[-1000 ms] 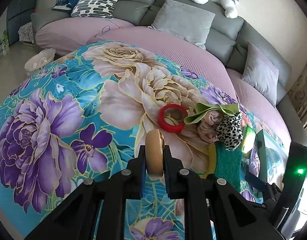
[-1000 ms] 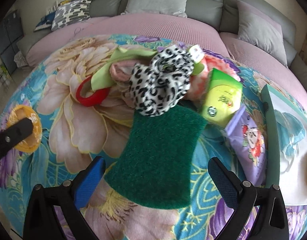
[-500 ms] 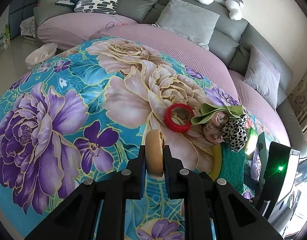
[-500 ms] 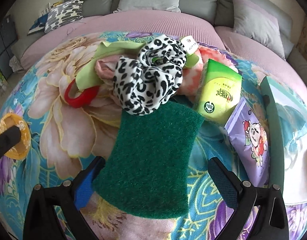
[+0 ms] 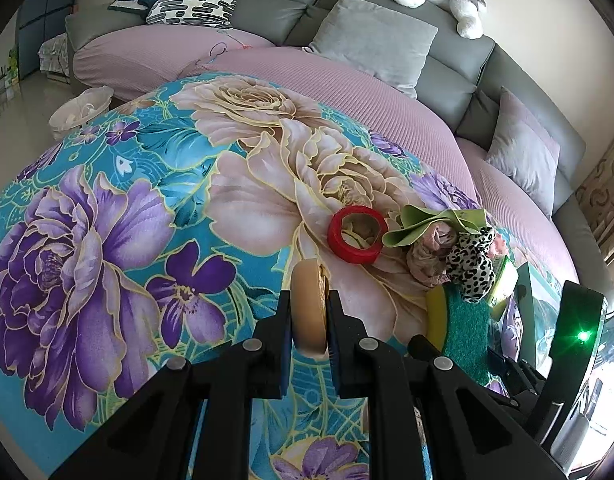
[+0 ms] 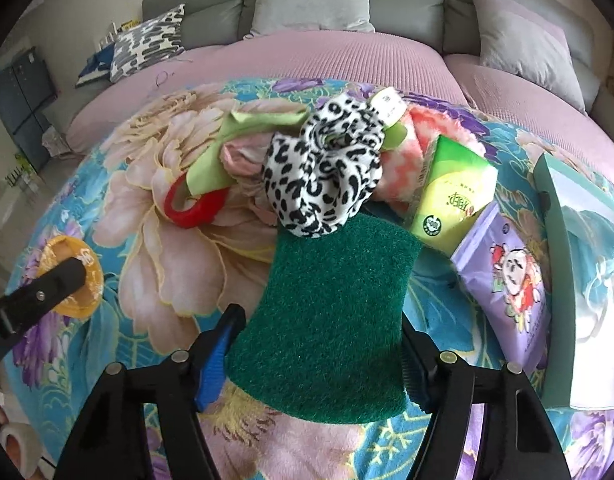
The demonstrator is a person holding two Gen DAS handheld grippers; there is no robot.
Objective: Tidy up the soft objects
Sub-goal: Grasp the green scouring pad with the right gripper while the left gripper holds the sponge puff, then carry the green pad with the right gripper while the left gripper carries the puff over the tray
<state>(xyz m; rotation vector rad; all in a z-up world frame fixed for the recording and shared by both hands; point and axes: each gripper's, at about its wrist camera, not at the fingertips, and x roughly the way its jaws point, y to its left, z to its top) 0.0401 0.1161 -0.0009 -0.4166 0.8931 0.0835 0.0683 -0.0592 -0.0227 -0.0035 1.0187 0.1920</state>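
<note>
Left gripper point(image 5: 309, 322): fingers clamped on a tan round foam disc point(image 5: 307, 312), held on edge above the floral teal bedspread point(image 5: 107, 208). Right gripper point(image 6: 313, 354): fingers pressed against both sides of a dark green rectangular scouring sponge point(image 6: 331, 320). Sponge's far edge sits under a leopard-print fabric scrunchie point(image 6: 325, 180). Red tape ring point(image 6: 195, 206) lies left of the pile, a green tissue pack point(image 6: 451, 204) right.

We saw a tan round sponge point(image 5: 308, 312) standing on edge, a green scouring sponge point(image 6: 331, 316) lying flat on the floral cloth point(image 5: 107, 220), and a leopard-print scrunchie point(image 6: 323, 176) touching its far edge, atop a pink-and-green fabric pile point(image 6: 243, 148).
</note>
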